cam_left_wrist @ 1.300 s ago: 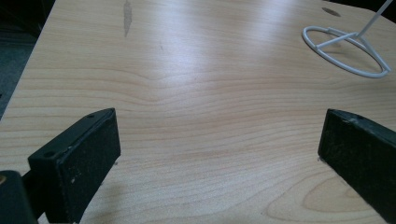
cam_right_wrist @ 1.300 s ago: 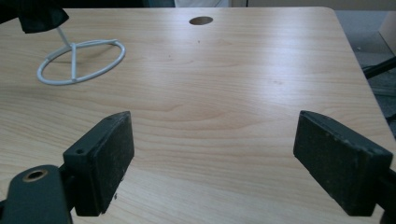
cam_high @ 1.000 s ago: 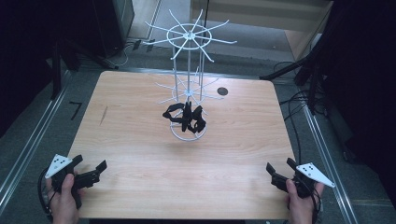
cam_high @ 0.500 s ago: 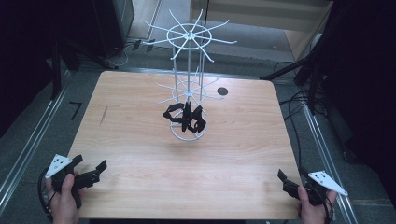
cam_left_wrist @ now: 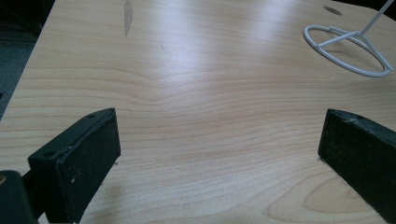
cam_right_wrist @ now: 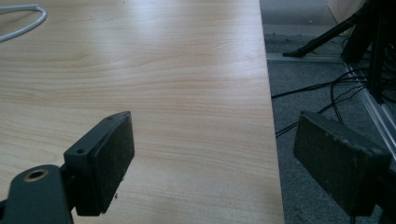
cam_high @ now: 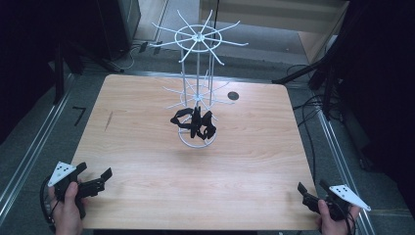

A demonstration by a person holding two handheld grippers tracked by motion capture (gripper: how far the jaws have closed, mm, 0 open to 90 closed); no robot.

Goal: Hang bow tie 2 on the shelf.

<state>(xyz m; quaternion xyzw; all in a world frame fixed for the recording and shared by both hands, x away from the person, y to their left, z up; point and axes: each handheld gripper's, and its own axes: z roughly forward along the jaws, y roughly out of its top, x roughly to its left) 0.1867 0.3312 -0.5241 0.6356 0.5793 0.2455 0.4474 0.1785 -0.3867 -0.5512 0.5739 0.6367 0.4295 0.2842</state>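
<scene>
A white wire rack [cam_high: 197, 83] with spoke arms stands mid-table on a ring base [cam_high: 197, 140]. Several black looped items [cam_high: 194, 122] hang low on it, near the base. My left gripper [cam_high: 94, 172] rests at the table's near left corner, held by a hand, jaws wide open and empty. The left gripper view shows the open gap [cam_left_wrist: 219, 144] over bare wood, with the rack's ring base [cam_left_wrist: 348, 50] far at the upper right. My right gripper [cam_high: 312, 187] sits at the near right corner, open and empty, straddling the table edge [cam_right_wrist: 212, 154].
The wooden table [cam_high: 147, 161] has a dark round hole [cam_high: 233, 95] behind the rack. Grey floor, cables [cam_right_wrist: 322, 88] and black stand legs [cam_high: 306, 73] lie to the right of the table. Metal rails [cam_high: 29, 156] run along both sides.
My right gripper has pulled back and to the right, from over the table's near right area to its corner edge. The left gripper has stayed put.
</scene>
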